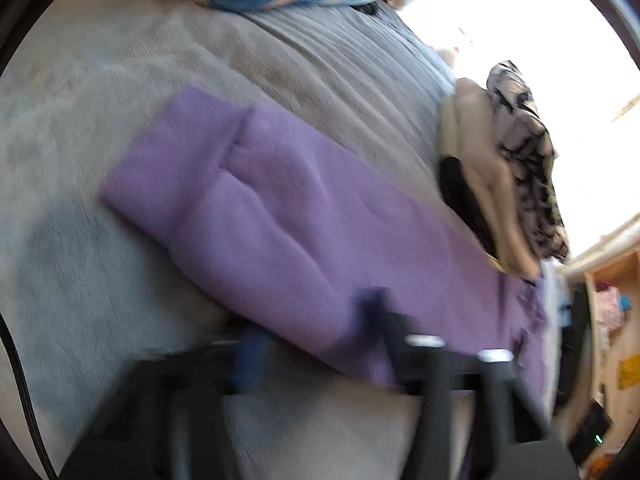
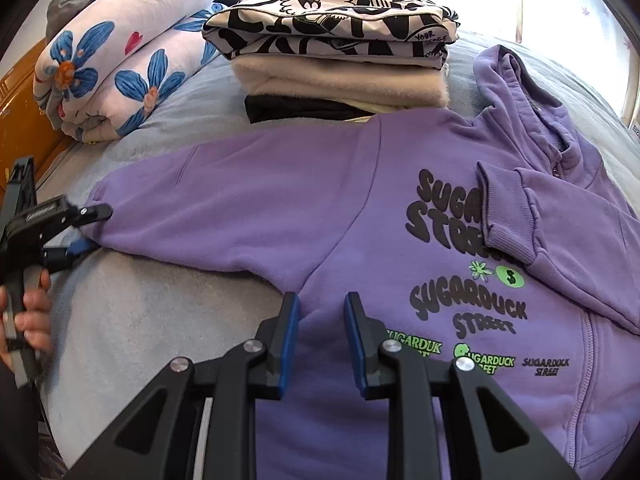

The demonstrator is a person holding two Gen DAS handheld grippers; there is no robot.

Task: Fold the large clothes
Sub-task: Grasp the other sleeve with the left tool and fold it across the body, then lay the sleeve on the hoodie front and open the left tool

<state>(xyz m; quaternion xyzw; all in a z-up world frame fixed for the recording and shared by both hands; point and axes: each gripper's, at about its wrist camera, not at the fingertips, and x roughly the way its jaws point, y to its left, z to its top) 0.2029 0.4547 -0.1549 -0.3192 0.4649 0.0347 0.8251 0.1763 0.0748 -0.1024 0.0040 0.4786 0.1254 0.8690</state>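
Right wrist: L tongs (image 2: 94, 228) at hoodie (image 2: 320, 216) cuff edge.

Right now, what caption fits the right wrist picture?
Purple hoodie spread on the bed; left gripper at its outstretched sleeve cuff, right gripper above.

Both wrist views angled down, close over bed; share purple hoodie (image 2: 320, 216) sleeve (left view blurred)

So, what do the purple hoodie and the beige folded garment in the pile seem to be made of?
Purple hoodie: likely cotton fleece jersey, matte and soft, with ribbed cuffs and glossy-looking printed letters. Beige garment: apparently a fuzzy plush or brushed knit; its edges look hairy.
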